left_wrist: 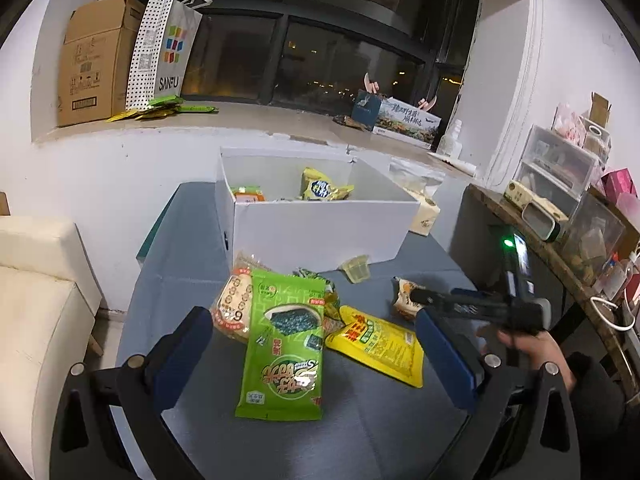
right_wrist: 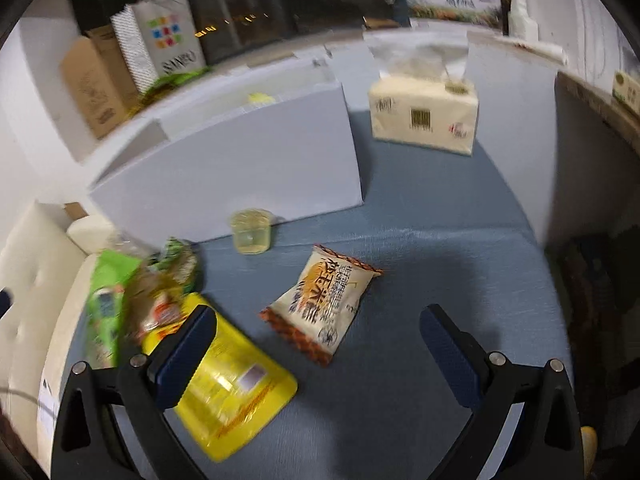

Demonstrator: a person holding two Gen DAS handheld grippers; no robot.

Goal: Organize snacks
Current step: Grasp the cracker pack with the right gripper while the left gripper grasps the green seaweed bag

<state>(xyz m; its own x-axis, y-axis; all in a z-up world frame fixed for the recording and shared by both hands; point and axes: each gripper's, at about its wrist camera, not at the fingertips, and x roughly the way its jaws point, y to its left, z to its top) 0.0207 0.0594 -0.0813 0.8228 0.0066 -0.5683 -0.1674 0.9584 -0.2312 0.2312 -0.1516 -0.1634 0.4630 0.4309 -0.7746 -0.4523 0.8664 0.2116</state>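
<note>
A white box [left_wrist: 320, 224] at the table's far side holds a yellow snack bag [left_wrist: 322, 186] and an orange packet [left_wrist: 248, 194]. In front lie a green seaweed bag [left_wrist: 284, 344], a yellow pouch [left_wrist: 378, 344], a round cracker pack [left_wrist: 234, 308], a small jelly cup [left_wrist: 356, 268] and a beige corn snack packet [right_wrist: 322, 306]. My left gripper [left_wrist: 316, 356] is open above the green bag. My right gripper [right_wrist: 316, 356] is open over the table, with the beige packet between its fingers and the yellow pouch [right_wrist: 232, 392] under its left finger. The box [right_wrist: 240, 168] and cup [right_wrist: 252, 232] lie ahead.
A tissue pack [right_wrist: 424, 116] stands right of the box. A cream sofa [left_wrist: 36, 304] is left of the blue-grey table [left_wrist: 360, 420]. A cluttered shelf [left_wrist: 560, 216] runs along the right. A cardboard carton [left_wrist: 96, 60] and a paper bag [left_wrist: 164, 48] sit on the windowsill.
</note>
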